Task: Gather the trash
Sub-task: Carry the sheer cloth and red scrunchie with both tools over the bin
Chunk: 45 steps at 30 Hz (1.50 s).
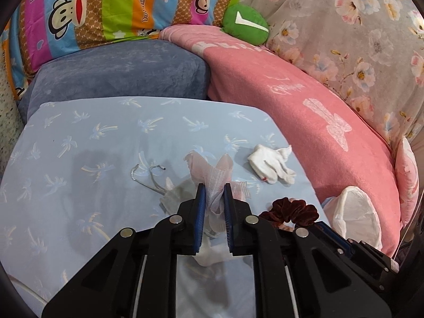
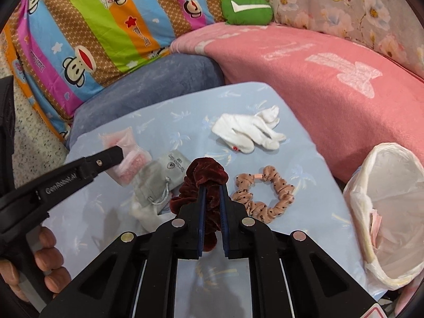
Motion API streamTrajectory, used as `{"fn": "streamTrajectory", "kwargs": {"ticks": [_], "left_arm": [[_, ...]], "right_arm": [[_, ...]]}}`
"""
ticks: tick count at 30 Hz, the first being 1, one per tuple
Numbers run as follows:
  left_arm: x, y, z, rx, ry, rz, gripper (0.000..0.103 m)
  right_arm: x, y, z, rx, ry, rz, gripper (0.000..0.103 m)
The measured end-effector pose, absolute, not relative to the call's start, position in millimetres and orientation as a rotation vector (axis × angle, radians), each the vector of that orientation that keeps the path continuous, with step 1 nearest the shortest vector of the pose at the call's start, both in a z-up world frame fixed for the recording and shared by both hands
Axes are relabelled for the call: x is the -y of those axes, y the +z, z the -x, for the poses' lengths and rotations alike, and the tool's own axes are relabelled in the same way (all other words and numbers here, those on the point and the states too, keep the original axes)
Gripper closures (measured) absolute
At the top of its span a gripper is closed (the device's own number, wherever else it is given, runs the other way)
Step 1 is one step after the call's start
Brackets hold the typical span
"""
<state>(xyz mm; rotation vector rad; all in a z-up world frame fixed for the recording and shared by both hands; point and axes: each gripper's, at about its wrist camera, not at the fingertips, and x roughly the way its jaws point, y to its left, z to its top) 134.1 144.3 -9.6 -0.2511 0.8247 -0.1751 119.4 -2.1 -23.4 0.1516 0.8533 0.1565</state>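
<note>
Left tool clamped on crumpled pinkish wrapper, raised above pale blue bed sheet. Right tool clamped on dark red scrunchie. White-lined trash bin at right.

Left tool pinches a crumpled wrapper.
</note>
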Motion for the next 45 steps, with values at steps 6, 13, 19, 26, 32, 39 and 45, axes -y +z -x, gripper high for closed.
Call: {"fn": "streamTrajectory", "kwargs": {"ticks": [6, 13, 19, 26, 32, 39, 45], "left_arm": [[-119, 5, -119, -0.799, -0.221, 0.221, 0.089], [-84, 20, -103, -0.775, -0.29, 0.177, 0.089], [-48, 28, -95, -0.767, -0.349, 0.14, 0.089], [-2, 31, -85, -0.77, -0.425, 0.095, 0.089], [36, 30, -76, -0.781, -0.497, 0.06, 0.089], [75, 28, -69, -0.798, -0.57, 0.01, 0.089], [96, 27, -63, -0.807, -0.613, -0.015, 0.089]], "right_arm": [[27, 6, -95, -0.785, 0.127, -0.174, 0.094], [69, 28, -70, -0.731, 0.064, -0.213, 0.094], [110, 37, -51, -0.698, 0.003, -0.246, 0.094], [162, 36, -27, -0.676, -0.074, -0.294, 0.094], [203, 30, -11, -0.67, -0.141, -0.333, 0.094], [239, 24, 6, -0.658, -0.204, -0.376, 0.094], [261, 21, 18, -0.645, -0.248, -0.403, 0.094]]}}
